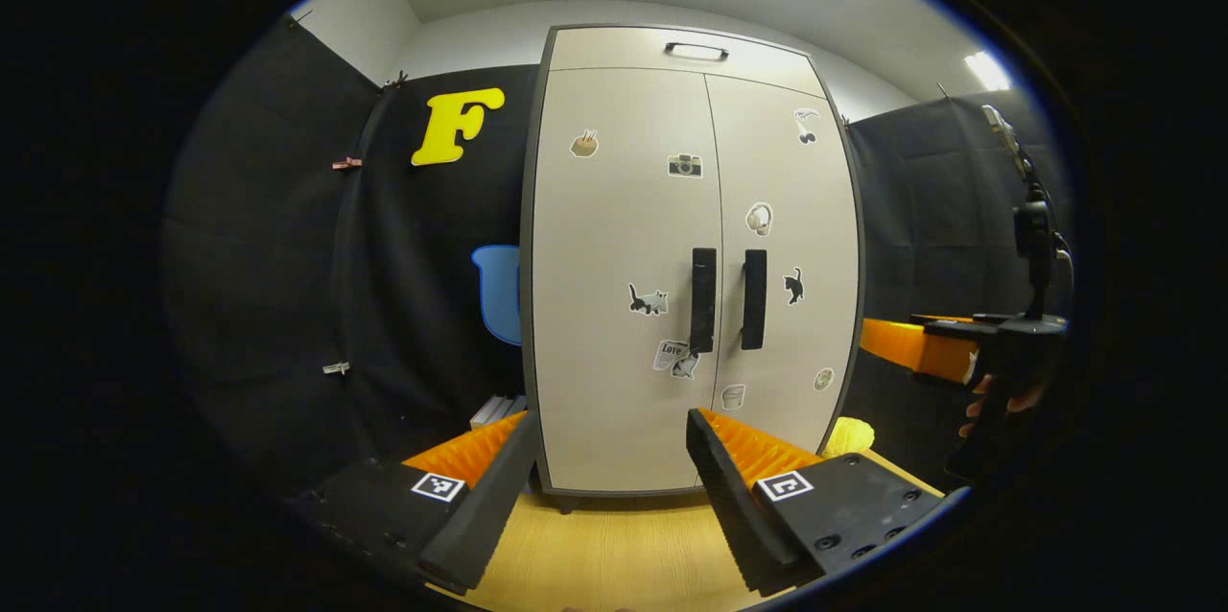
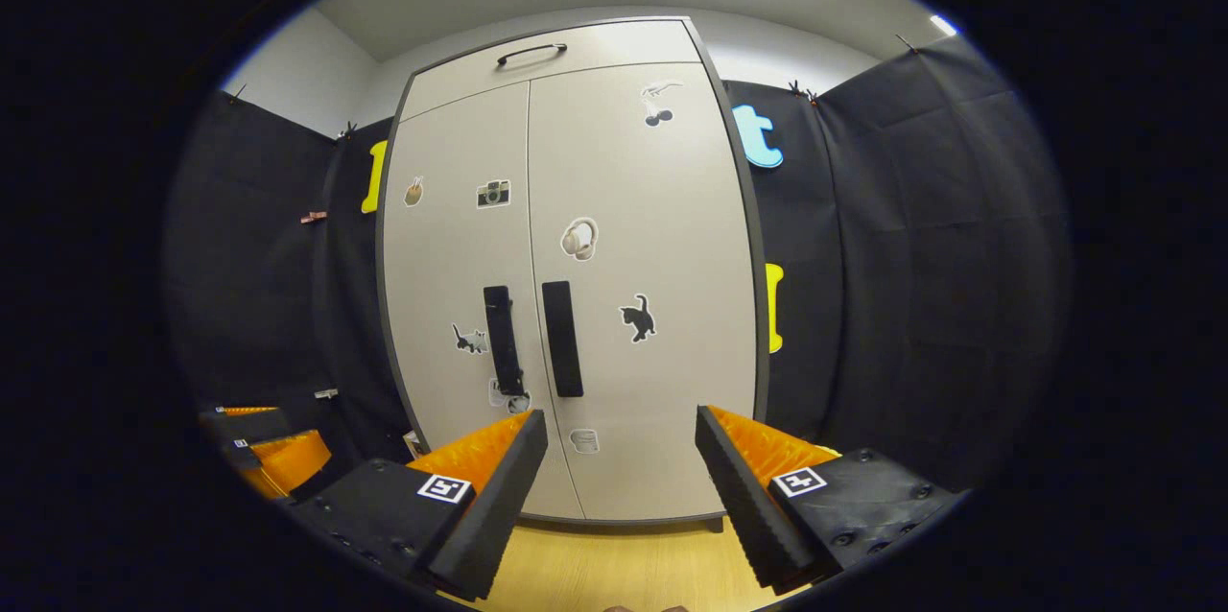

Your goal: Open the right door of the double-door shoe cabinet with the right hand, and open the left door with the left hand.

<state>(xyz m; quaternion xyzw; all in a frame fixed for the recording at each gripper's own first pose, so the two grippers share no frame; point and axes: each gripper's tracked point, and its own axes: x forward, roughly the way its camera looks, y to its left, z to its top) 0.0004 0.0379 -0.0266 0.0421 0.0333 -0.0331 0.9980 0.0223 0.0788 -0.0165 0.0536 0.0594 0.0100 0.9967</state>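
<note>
At the six o'clock edge of the right gripper view, the right gripper [image 2: 622,487] is seen spread wide and empty, well apart from the shoe cabinet [image 2: 566,286], and the left gripper [image 1: 610,487] is likewise held wide open with nothing in it. The right door handle [image 2: 562,339], at about eleven o'clock from the right fingers, and the left door handle [image 1: 703,299], at one o'clock from the left, are judged rigid bars, best pinched mid-length. Both pale, sticker-dotted doors are shut, and a light, hinged swing is expected.
</note>
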